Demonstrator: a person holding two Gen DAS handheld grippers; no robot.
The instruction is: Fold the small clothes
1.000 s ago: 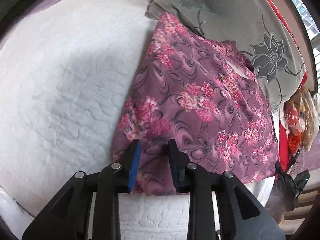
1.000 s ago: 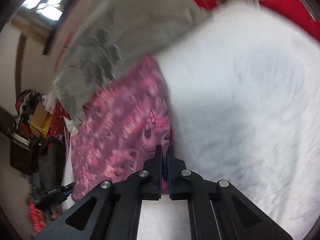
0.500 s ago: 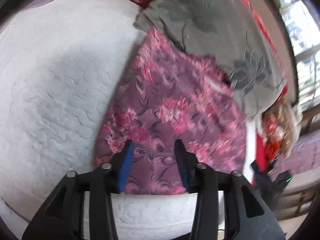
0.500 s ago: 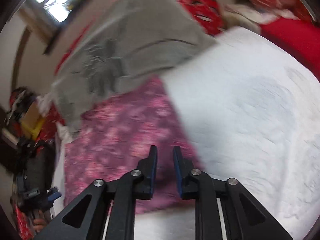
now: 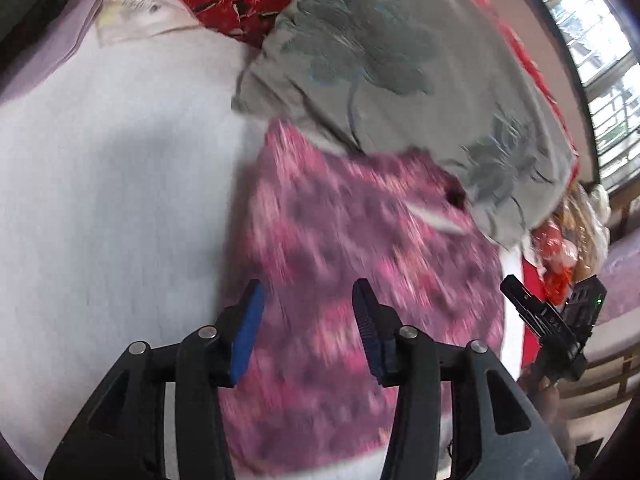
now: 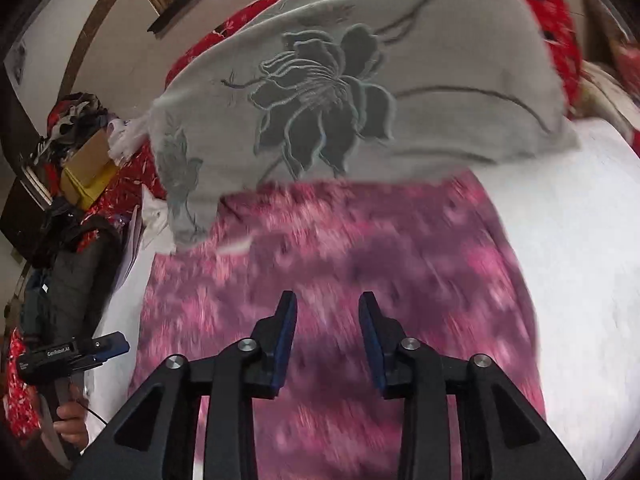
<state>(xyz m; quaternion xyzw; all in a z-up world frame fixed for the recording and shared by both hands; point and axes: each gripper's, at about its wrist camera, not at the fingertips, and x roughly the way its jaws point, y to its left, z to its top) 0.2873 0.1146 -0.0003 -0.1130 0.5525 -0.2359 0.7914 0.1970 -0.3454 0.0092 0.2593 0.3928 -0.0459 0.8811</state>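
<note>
Left gripper (image 5: 306, 312): hovering over the garment's near left corner, jaws parted after just opening, nothing pinched between the blue pads.
Right gripper (image 6: 328, 320): hanging above the garment's middle, jaws likewise just opened, gripping nothing.
Pink floral garment (image 5: 360, 280): lying flat and blurred on the bed, spreading from both grippers toward 12 o'clock.
White quilted bedcover (image 5: 112, 208): stretching away at 9 o'clock of the left gripper.
Grey flower-print cloth (image 6: 360, 92): overlapping the garment's far edge at 12 o'clock.
Person's hand (image 6: 72, 420): showing at 8 o'clock in the right wrist view, clasping the left gripper's handle.
</note>
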